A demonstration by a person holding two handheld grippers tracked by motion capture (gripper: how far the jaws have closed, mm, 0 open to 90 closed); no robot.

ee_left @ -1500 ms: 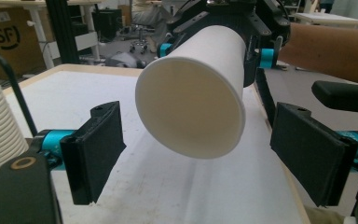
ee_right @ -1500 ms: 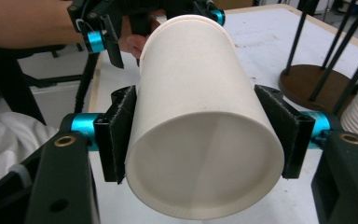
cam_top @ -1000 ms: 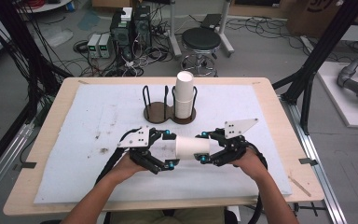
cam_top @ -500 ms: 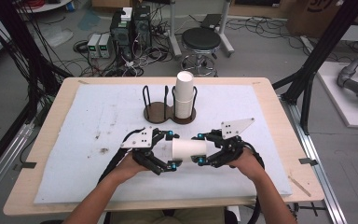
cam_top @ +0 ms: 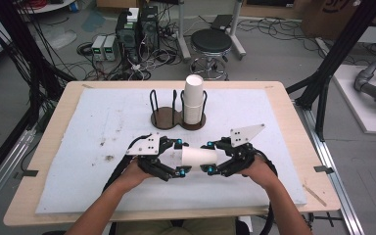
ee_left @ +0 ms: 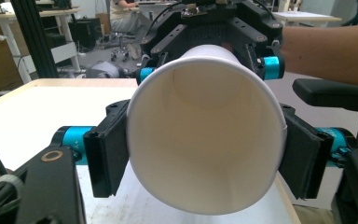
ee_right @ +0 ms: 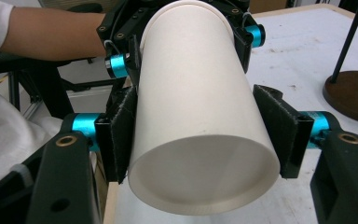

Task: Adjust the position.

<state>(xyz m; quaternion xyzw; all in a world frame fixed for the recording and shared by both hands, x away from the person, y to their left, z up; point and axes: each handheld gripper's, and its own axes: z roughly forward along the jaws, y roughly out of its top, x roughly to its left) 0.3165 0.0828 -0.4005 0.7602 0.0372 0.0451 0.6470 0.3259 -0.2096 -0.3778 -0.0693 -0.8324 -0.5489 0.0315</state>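
A white paper cup point(cam_top: 199, 157) lies on its side in the air just above the mat, held between both grippers. My left gripper point(cam_top: 180, 157) has just been closing and its pads now press the cup's mouth end. In the left gripper view the open mouth of the cup point(ee_left: 205, 140) faces me between the two pads point(ee_left: 106, 154). My right gripper point(cam_top: 208, 157) is shut on the cup's base end. The right gripper view shows the cup's recessed bottom point(ee_right: 200, 172) between that gripper's pads point(ee_right: 277, 130). The two grippers face each other, fingertips almost meeting.
A wooden two-ring cup holder point(cam_top: 164, 119) stands behind the grippers with a stack of white cups point(cam_top: 193, 100) in its right ring. A white mat point(cam_top: 78, 147) covers the wooden table point(cam_top: 293, 122). Black frame posts flank the table.
The left gripper's jaws have closed from wide apart onto the cup's mouth end. Both hands and the cup have stayed where they were.
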